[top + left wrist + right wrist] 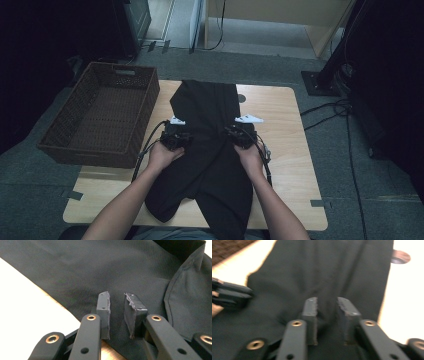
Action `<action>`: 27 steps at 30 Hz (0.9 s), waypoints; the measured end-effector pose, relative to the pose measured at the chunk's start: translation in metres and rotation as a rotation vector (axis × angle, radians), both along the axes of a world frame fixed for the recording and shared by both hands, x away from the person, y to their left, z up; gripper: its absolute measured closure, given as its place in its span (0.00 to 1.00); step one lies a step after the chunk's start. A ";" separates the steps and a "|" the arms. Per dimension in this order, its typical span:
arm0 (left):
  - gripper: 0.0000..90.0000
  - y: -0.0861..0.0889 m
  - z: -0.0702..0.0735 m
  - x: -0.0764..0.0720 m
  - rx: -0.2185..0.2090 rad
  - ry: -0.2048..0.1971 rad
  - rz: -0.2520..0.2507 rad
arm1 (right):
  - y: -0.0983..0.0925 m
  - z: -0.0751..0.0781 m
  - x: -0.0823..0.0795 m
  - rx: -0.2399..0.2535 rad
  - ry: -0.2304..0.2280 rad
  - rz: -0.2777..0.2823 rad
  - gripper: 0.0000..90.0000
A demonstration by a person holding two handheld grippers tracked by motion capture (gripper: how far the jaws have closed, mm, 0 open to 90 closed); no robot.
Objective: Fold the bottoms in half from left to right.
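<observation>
A black garment [210,155] lies spread along the middle of the wooden table [287,150], its near end hanging over the front edge. My left gripper [176,135] rests over the garment's left edge and my right gripper [240,134] over its right part, each held in a hand. In the left gripper view the jaws [117,297] stand apart just above the cloth [75,270], beside a stitched seam [172,290], with nothing pinched. The right gripper view is blurred. There the jaws [327,302] are also apart over the cloth [312,270], with the left gripper [229,293] farther off.
A brown wicker basket [85,152] stands at the table's left side, overhanging it. A small dark round hole [242,98] marks the tabletop beyond the garment. Cables [330,112] and a black stand base [320,82] lie on the floor to the right.
</observation>
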State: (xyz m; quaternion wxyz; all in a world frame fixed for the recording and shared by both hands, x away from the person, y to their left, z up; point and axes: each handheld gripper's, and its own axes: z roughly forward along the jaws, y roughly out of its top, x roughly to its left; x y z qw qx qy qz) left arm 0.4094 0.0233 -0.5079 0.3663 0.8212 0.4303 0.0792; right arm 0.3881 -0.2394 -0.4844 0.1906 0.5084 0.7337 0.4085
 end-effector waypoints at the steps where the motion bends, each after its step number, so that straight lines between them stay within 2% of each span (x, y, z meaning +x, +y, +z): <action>1: 0.83 0.000 0.000 0.000 -0.002 -0.003 0.000 | 0.006 -0.001 0.002 0.015 0.006 0.007 0.64; 3: 0.83 0.000 0.000 -0.001 0.000 -0.006 -0.003 | 0.018 -0.005 0.007 0.003 0.016 0.019 0.57; 4: 0.83 0.000 -0.001 -0.001 0.001 -0.008 -0.003 | 0.024 -0.008 0.008 -0.005 0.018 0.014 0.57; 5: 0.83 0.001 -0.001 -0.001 0.001 -0.011 -0.005 | 0.027 -0.012 0.011 -0.034 0.012 0.008 0.58; 7: 0.84 0.002 -0.001 -0.001 0.000 -0.016 -0.003 | 0.032 -0.021 0.016 -0.070 0.032 -0.020 0.62; 10: 0.87 0.005 -0.001 0.001 0.015 -0.031 0.010 | 0.030 -0.029 0.019 -0.117 0.075 -0.040 0.87; 11: 0.88 0.006 -0.002 0.002 0.013 -0.028 0.011 | 0.027 -0.029 0.019 -0.126 0.065 -0.036 0.95; 12: 0.88 0.007 -0.002 0.003 0.013 -0.030 0.016 | 0.025 -0.028 0.019 -0.127 0.073 -0.043 0.98; 17: 0.89 0.010 -0.001 0.007 0.024 -0.031 0.024 | 0.005 -0.019 0.018 -0.122 0.068 -0.064 0.99; 19: 0.89 0.009 -0.001 0.008 0.027 -0.032 0.024 | -0.001 -0.017 0.016 -0.105 0.070 -0.059 1.00; 23: 0.89 0.009 0.000 0.010 0.035 -0.032 0.020 | -0.007 -0.017 0.013 -0.138 0.062 -0.059 1.00; 25: 0.89 0.010 0.000 0.010 0.054 -0.044 0.035 | -0.011 -0.020 0.014 -0.192 0.075 -0.104 1.00; 26: 0.88 0.011 0.000 0.011 0.050 -0.047 0.044 | -0.016 -0.021 0.014 -0.210 0.073 -0.124 0.98; 27: 0.88 0.012 -0.001 0.013 0.040 -0.040 0.048 | -0.020 -0.020 0.012 -0.166 0.077 -0.141 0.95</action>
